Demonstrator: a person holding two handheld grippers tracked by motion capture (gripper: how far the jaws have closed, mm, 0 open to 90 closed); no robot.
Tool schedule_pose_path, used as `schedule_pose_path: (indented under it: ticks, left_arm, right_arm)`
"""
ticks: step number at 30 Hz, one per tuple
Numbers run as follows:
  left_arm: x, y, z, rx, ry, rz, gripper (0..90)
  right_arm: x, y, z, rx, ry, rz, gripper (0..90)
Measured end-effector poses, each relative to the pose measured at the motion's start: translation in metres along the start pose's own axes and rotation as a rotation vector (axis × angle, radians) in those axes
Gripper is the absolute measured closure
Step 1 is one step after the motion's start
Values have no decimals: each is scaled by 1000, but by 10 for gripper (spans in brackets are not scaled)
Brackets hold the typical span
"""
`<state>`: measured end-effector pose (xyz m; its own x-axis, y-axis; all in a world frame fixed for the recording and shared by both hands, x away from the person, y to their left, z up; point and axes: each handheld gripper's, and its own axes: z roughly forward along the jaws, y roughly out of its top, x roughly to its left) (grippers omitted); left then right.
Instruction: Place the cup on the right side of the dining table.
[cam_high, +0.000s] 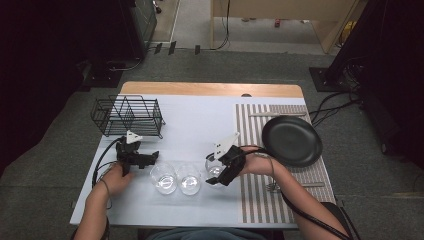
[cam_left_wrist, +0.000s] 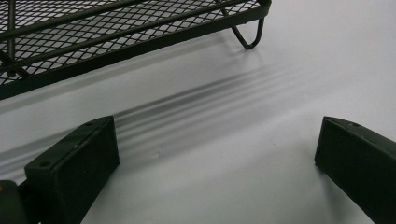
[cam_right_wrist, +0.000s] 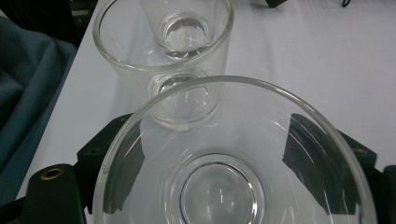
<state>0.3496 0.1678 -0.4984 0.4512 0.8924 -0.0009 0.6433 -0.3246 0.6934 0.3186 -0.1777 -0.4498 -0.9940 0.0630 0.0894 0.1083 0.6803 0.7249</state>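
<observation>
High view, three glasses in a row near the tabletop's near edge, right gripper with jaws around the right glass, left gripper jaws apart, empty, beside the left glass, rack far left, black plate right.
</observation>
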Motion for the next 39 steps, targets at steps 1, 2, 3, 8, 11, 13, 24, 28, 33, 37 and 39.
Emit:
schedule_pose_path:
  ticks: [1,2,3,8,11,13,24,28,33,37,39]
  left_arm:
    - [0,0,0,0,0,0,0]
    - [0,0,0,0,0,0,0]
    - [0,0,0,0,0,0,0]
    - [0,0,0,0,0,0,0]
    - [0,0,0,0,0,0,0]
    - [0,0,0,0,1,1,0]
    - [0,0,0,1,2,1,0]
    - [0,0,0,1,2,1,0]
    - [0,0,0,1,1,1,0]
    - [0,0,0,1,1,1,0]
    - [0,0,0,0,1,1,0]
  right_arm:
    - [0,0,0,1,-3,-1,185]
    - [0,0,0,3,-6,2,185]
    - [0,0,-1,3,-7,3,185]
    - [-1,0,-1,3,-12,3,185]
    - [-2,0,-1,5,-12,7,185]
    - [-2,0,-1,7,-11,14,185]
    - [-4,1,-2,8,-18,13,185]
    - [-4,1,-2,6,-28,19,186]
    - [-5,1,-3,3,-32,22,186]
    - [-6,2,-3,-1,-38,20,186]
    - [-6,2,-3,3,-39,27,186]
